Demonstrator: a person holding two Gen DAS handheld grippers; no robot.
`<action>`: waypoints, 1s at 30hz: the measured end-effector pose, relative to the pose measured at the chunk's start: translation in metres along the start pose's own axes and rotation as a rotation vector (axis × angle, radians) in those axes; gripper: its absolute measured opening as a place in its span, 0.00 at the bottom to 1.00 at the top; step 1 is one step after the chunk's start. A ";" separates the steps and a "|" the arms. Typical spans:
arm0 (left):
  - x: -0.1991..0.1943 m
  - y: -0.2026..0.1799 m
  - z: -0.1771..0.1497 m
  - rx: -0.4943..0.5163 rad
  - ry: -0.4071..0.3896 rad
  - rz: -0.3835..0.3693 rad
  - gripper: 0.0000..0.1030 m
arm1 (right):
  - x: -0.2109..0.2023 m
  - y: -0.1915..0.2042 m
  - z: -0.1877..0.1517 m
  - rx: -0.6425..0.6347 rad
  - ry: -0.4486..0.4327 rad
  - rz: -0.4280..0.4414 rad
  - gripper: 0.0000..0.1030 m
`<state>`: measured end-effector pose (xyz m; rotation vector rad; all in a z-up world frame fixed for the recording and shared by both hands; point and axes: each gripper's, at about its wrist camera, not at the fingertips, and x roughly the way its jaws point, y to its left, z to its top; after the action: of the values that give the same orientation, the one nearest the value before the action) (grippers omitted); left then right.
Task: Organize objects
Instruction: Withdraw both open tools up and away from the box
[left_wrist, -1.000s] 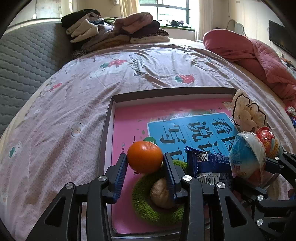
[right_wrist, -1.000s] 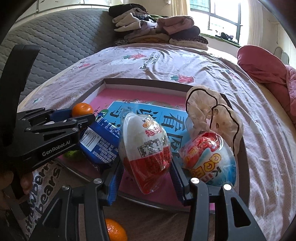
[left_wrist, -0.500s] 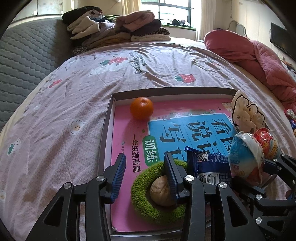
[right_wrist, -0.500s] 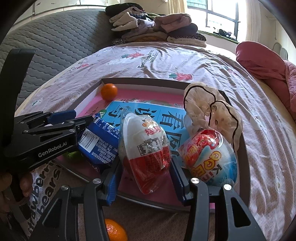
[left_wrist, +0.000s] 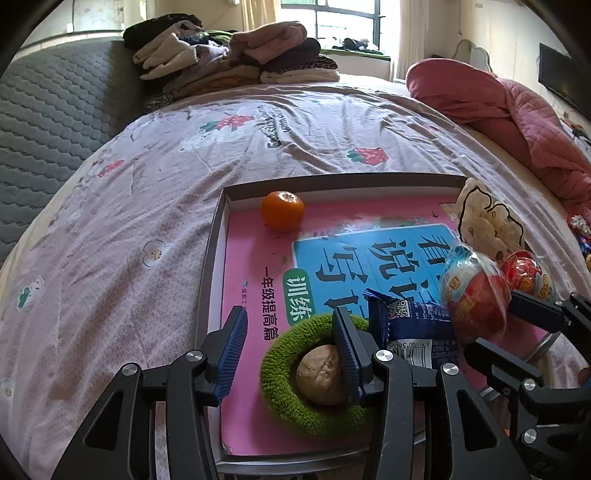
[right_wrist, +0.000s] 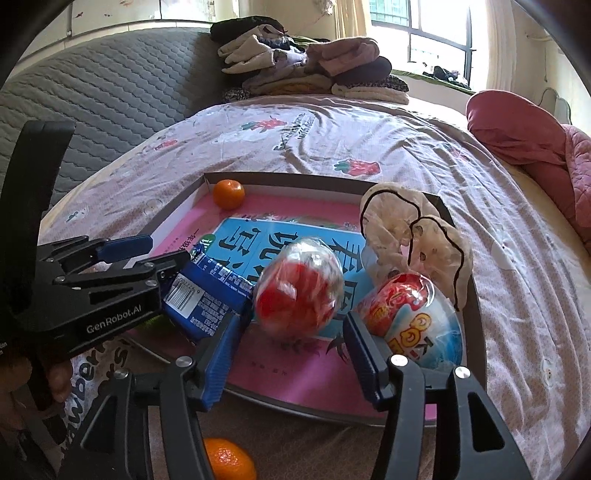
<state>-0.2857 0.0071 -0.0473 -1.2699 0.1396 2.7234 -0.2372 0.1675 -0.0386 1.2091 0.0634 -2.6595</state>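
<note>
Jaws wide apart on the left gripper (left_wrist: 290, 345), nothing between them, one finger hanging over the green knitted ring (left_wrist: 291, 397) with the walnut (left_wrist: 319, 373) sitting in its middle. Right gripper (right_wrist: 291, 356) is spread open too, and the red wrapped egg toy (right_wrist: 299, 286) sits blurred in the gap; whether the pads touch it, I cannot tell. Down at the near edge of the right wrist view, a loose tangerine (right_wrist: 229, 459) lies outside the tray. Just beside the egg toy, a blue snack packet (right_wrist: 207, 299) leans on its left, and a second egg toy (right_wrist: 413, 321), red and pale blue, rests on its right. All of this sits in the shallow tray (left_wrist: 212, 258), on a pink and blue workbook (left_wrist: 251, 258). Behind the eggs, a beige plush (right_wrist: 410, 236) stands at the tray's right rim. Farther back, a tangerine (left_wrist: 282, 210) rests in the tray's far left corner. Beyond, the flowered bedsheet (left_wrist: 147, 184), folded clothes (left_wrist: 236, 62) and a pink quilt (left_wrist: 498, 107).
</note>
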 end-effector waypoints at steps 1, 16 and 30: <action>0.000 -0.001 0.000 0.001 -0.001 0.000 0.48 | -0.001 0.000 0.001 0.000 -0.005 -0.001 0.56; -0.035 0.000 0.007 -0.012 -0.063 0.023 0.69 | -0.046 -0.013 0.017 0.046 -0.165 -0.015 0.61; -0.093 -0.008 0.004 -0.024 -0.165 0.029 0.75 | -0.089 -0.018 0.021 0.065 -0.255 -0.020 0.71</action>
<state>-0.2282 0.0076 0.0259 -1.0510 0.1093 2.8474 -0.2000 0.1983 0.0410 0.8807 -0.0532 -2.8287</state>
